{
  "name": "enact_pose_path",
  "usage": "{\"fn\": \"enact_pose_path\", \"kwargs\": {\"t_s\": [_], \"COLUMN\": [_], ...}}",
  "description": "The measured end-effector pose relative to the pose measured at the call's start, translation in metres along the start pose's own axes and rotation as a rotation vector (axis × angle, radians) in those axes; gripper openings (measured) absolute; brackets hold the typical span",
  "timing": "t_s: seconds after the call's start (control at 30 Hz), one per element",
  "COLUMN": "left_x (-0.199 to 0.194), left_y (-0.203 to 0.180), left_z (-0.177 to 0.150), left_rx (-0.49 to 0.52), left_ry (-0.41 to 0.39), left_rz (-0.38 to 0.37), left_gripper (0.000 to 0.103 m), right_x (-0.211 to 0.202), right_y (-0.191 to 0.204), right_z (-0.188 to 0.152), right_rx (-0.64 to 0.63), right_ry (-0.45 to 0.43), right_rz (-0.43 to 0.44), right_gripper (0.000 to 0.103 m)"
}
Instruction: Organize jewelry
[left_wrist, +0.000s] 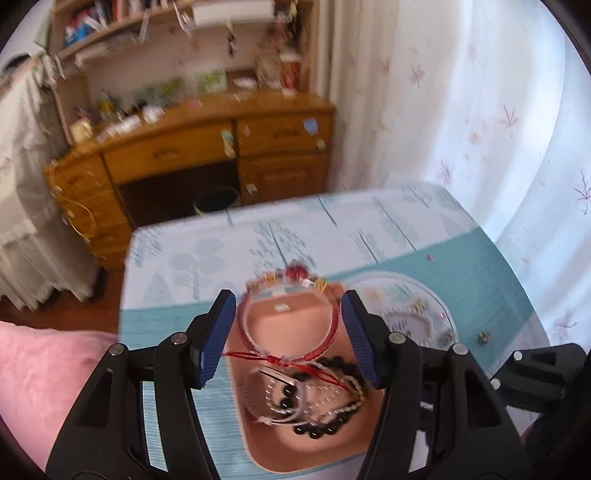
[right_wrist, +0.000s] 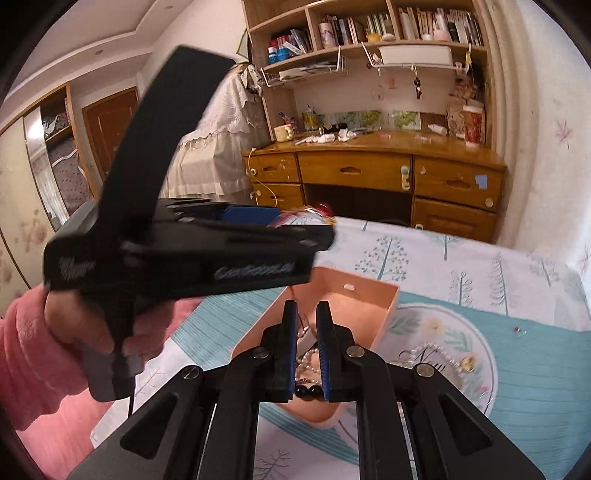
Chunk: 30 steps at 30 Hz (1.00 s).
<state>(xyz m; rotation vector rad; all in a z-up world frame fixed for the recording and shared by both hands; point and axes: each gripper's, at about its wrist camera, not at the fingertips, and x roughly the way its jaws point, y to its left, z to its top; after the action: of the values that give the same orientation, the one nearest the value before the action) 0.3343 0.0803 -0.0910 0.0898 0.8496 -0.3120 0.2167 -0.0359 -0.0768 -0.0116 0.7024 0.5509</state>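
Note:
A pink tray (left_wrist: 332, 446) on the table holds a heap of jewelry: a black bead bracelet (left_wrist: 325, 428), a silver chain and pearl strands. My left gripper (left_wrist: 288, 317) is wide open, and a red cord bracelet (left_wrist: 255, 332) sits stretched between its blue pads (left_wrist: 218, 332) above the tray. In the right wrist view the left gripper (right_wrist: 258, 218) is at upper left, over the tray (right_wrist: 384, 299). My right gripper (right_wrist: 306, 332) is nearly closed around jewelry strands in the tray; black beads (right_wrist: 308, 391) show between its fingers.
A round glass plate (left_wrist: 439, 314) with pearls and small charms lies right of the tray, also in the right wrist view (right_wrist: 476, 354). Small earrings (left_wrist: 484, 336) lie loose on the tablecloth. A wooden desk (right_wrist: 369, 173) and curtain stand beyond the table.

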Motion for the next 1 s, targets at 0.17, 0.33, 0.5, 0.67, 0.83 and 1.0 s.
{"fn": "enact_pose_path", "kwargs": {"t_s": [0.17, 0.33, 0.5, 0.67, 0.83, 1.0], "left_x": [0.020, 0.019, 0.009, 0.007, -0.002, -0.005], "left_y": [-0.010, -0.021, -0.031, -0.049, -0.074, -0.097], "left_z": [-0.004, -0.007, -0.011, -0.030, -0.056, -0.083], "left_rx": [0.056, 0.069, 0.020, -0.091, -0.244, -0.434], "left_ry": [0.038, 0.040, 0.057, 0.121, 0.160, 0.191], "left_rz": [0.031, 0.017, -0.010, -0.016, -0.015, -0.029], "left_gripper": [0.059, 0.061, 0.061, 0.061, 0.061, 0.061], "right_x": [0.007, 0.001, -0.008, -0.025, -0.048, -0.070], "right_y": [-0.007, -0.023, -0.043, -0.060, -0.081, -0.108], "right_z": [-0.007, -0.010, -0.016, -0.025, -0.043, -0.064], "right_rx": [0.029, 0.055, 0.058, 0.050, 0.031, 0.034], "right_ry": [0.040, 0.046, 0.057, 0.071, 0.088, 0.099], "right_rz": [-0.023, -0.060, -0.094, -0.115, -0.140, -0.173], "right_gripper": [0.010, 0.011, 0.022, 0.028, 0.054, 0.086]}}
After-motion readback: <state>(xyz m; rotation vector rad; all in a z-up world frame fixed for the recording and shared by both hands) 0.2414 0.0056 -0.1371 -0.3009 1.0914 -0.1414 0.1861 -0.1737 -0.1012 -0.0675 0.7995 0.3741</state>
